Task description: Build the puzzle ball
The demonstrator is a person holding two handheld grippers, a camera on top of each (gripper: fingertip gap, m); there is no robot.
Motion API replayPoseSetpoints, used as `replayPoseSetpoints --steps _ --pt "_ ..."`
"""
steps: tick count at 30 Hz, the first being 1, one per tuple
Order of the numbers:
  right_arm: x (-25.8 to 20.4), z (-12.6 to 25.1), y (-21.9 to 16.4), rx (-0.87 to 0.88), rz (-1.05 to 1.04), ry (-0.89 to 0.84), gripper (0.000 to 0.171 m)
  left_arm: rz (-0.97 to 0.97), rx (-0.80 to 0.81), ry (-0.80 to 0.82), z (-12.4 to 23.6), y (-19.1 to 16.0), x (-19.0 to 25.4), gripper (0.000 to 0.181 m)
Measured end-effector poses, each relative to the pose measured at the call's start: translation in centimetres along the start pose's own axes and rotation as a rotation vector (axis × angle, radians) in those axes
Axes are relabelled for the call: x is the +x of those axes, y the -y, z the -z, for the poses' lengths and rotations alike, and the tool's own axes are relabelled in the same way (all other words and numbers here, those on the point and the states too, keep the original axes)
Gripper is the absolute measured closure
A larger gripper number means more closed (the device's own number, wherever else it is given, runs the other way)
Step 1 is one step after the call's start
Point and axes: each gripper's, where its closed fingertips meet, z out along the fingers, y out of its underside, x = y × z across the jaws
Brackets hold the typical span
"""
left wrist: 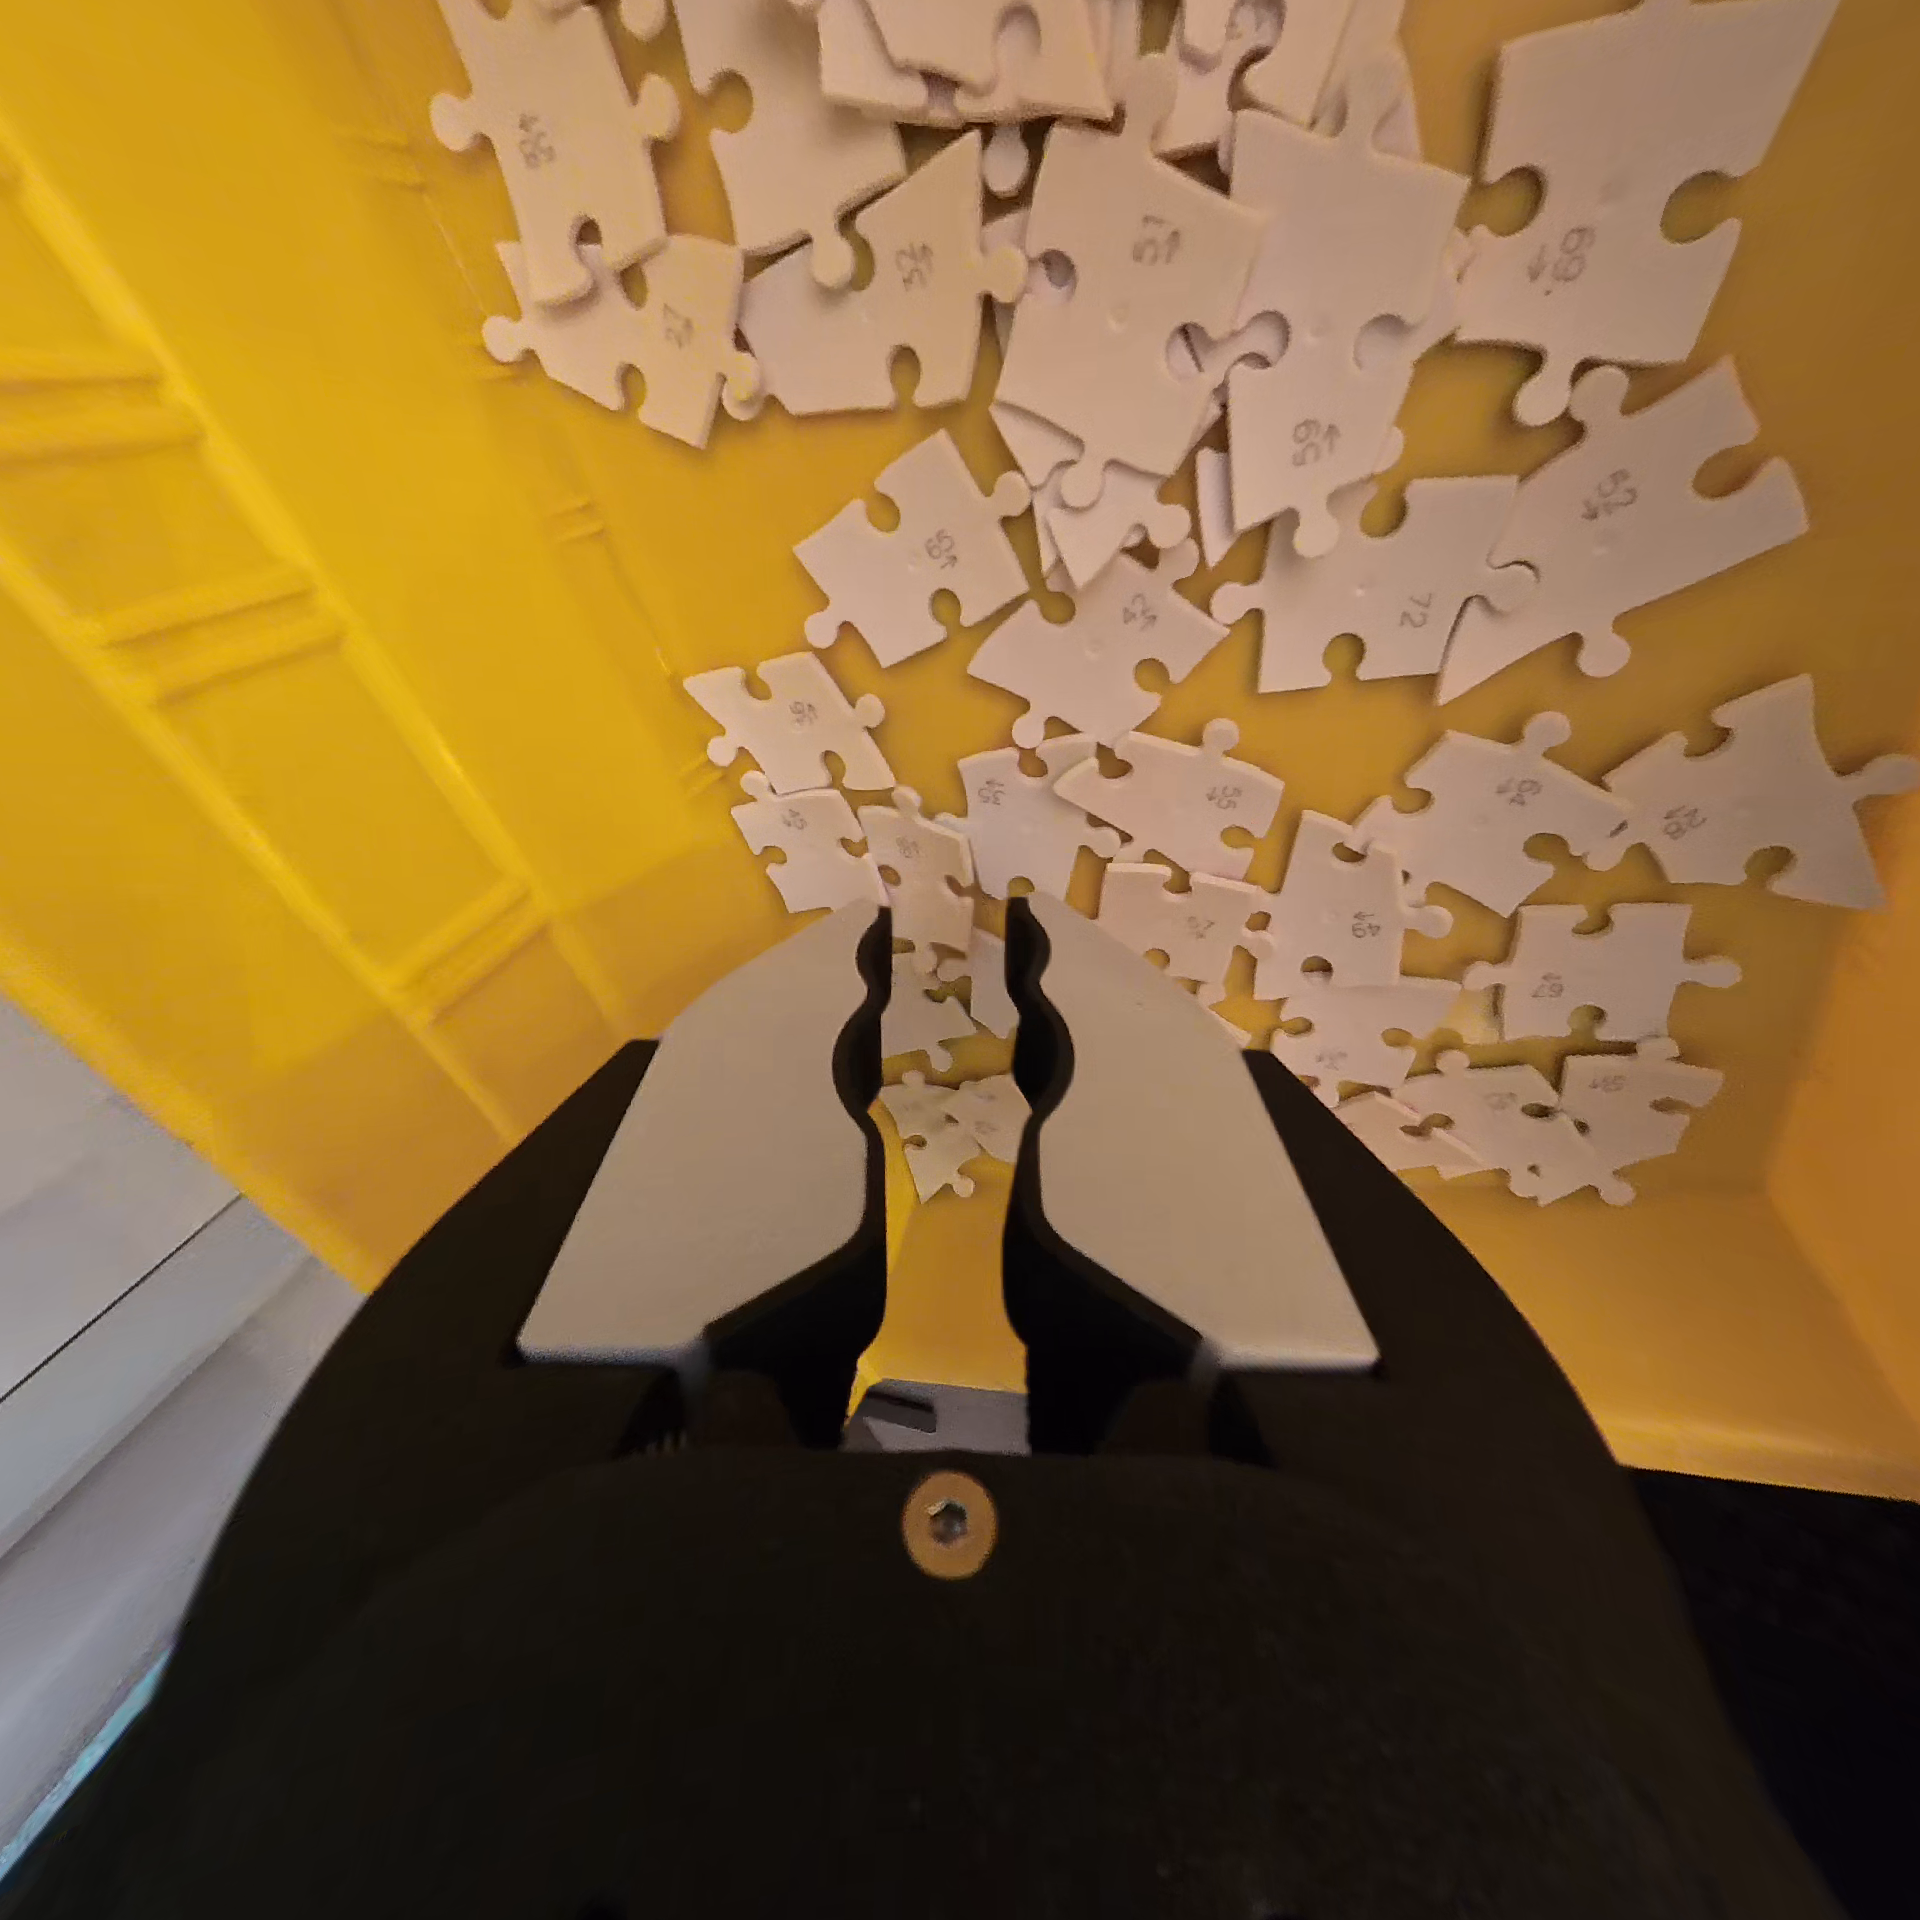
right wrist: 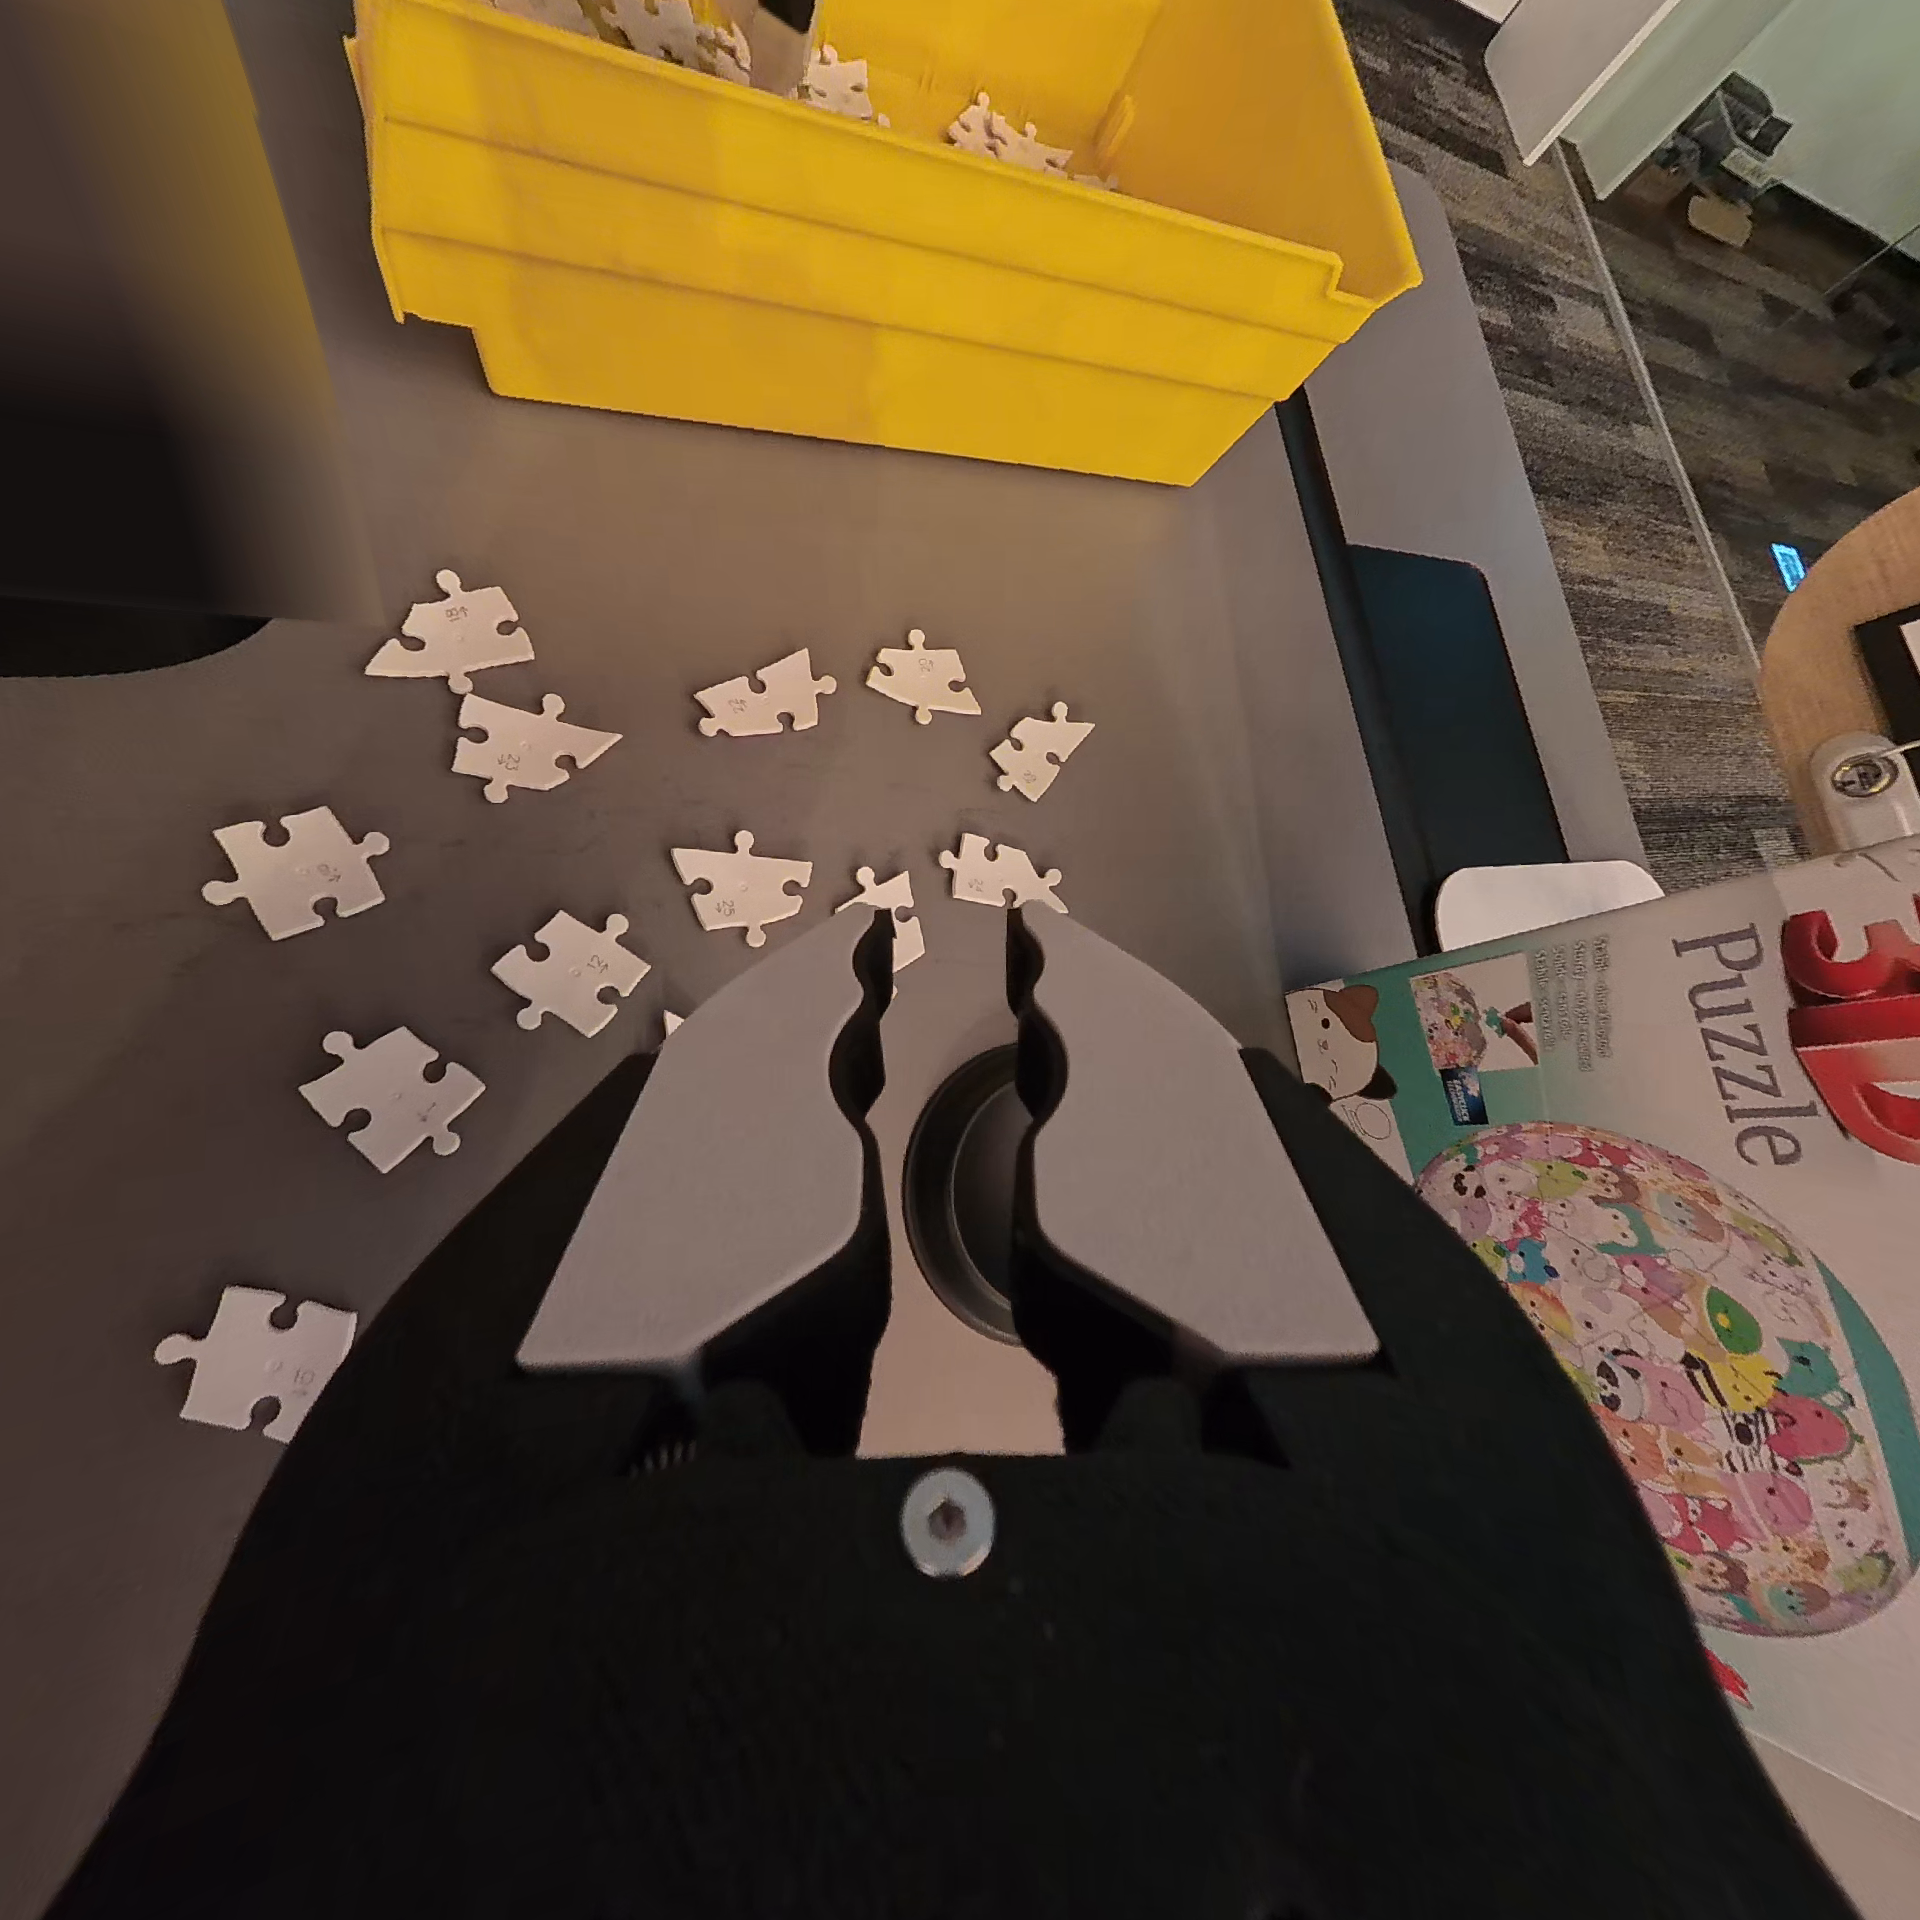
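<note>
My left gripper (left wrist: pixel 948 920) is open and empty. It reaches down into a yellow bin (left wrist: pixel 312 623), just above a heap of white numbered puzzle pieces (left wrist: pixel 1101 644) lying face down on the bin floor. My right gripper (right wrist: pixel 945 920) is open and empty above the grey table (right wrist: pixel 1091 582). Several loose white puzzle pieces (right wrist: pixel 738 883) lie spread on the table in front of it and to its left. One small piece (right wrist: pixel 1003 873) lies just beyond its right fingertip. The yellow bin (right wrist: pixel 831 312) stands at the far side of the table.
The puzzle's box (right wrist: pixel 1662 1247), with a colourful ball pictured on it, lies at the right. A dark round ring (right wrist: pixel 956 1195) sits on the table under my right gripper's fingers. The table's right edge drops to carpeted floor (right wrist: pixel 1558 312). A round wooden table (right wrist: pixel 1829 665) stands beyond. My right fingertips sit around 35 centimetres from my left ones.
</note>
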Motion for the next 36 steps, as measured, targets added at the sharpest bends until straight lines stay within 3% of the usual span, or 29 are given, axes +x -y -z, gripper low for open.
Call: replayPoseSetpoints --steps 5,10,17,36 --pt "0.0 0.0 -0.1 -0.005 -0.002 0.003 0.149 0.047 0.031 -0.095 1.2 -1.4 -0.2 0.156" --pt "0.0 0.0 -0.1 -0.007 0.0 0.002 0.149 0.11 -0.079 -0.176 0.4 -3.7 0.4 0.162" --pt "-0.1 -0.1 -0.3 -0.016 0.005 0.003 0.149 0.264 -0.116 -0.308 -0.2 -3.5 1.7 0.16" --pt "-0.1 -0.1 -0.5 -0.024 0.013 0.005 0.149 0.34 -0.181 -0.244 -1.2 -3.6 1.9 0.152"
